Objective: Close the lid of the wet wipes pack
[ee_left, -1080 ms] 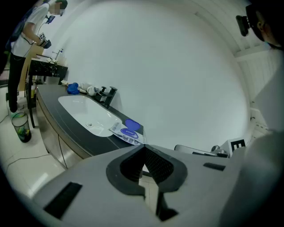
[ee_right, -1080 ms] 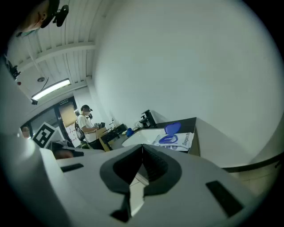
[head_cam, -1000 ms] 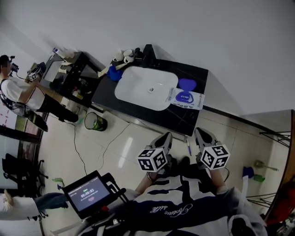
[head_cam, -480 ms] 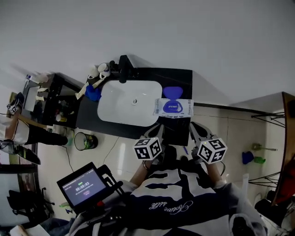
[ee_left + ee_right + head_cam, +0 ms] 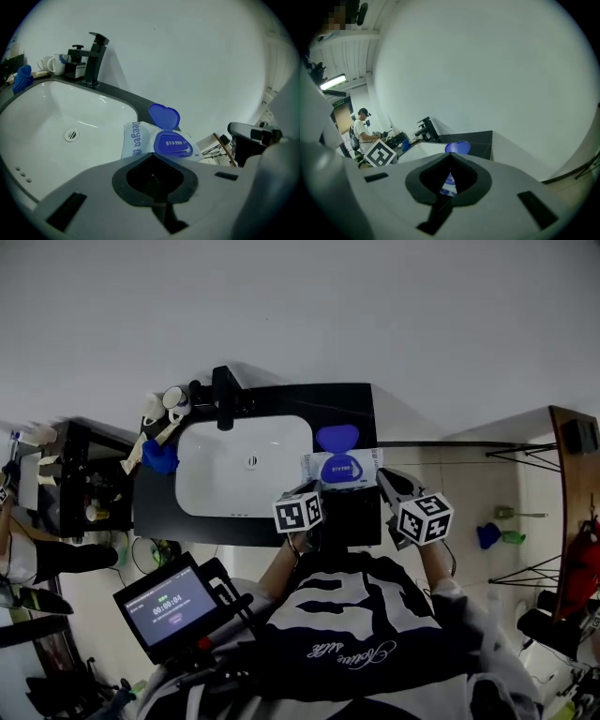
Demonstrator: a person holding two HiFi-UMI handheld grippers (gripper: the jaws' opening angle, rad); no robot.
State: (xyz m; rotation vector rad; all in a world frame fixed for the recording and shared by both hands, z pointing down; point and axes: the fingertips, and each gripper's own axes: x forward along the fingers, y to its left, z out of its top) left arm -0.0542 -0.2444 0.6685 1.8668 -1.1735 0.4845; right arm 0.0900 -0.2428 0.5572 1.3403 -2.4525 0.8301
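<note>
**A:** Head view?
**B:** The soft white-and-blue wet wipes pack [image 5: 340, 468] lies at centre frame on the black counter [image 5: 358, 405], right of the white basin [image 5: 234, 470]. Its round blue lid [image 5: 337, 438] is flipped open. The left gripper [image 5: 314, 493] and right gripper [image 5: 392, 486] hover just below the pack.

**A:** Left gripper view?
**B:** The jaws are together with nothing between them. The pack [image 5: 138, 140] sits at centre with the lid [image 5: 165, 116] upright.

**A:** Right gripper view?
**B:** These jaws are also together and empty. The lid [image 5: 457, 147] peeks above them, mid-frame.
</note>
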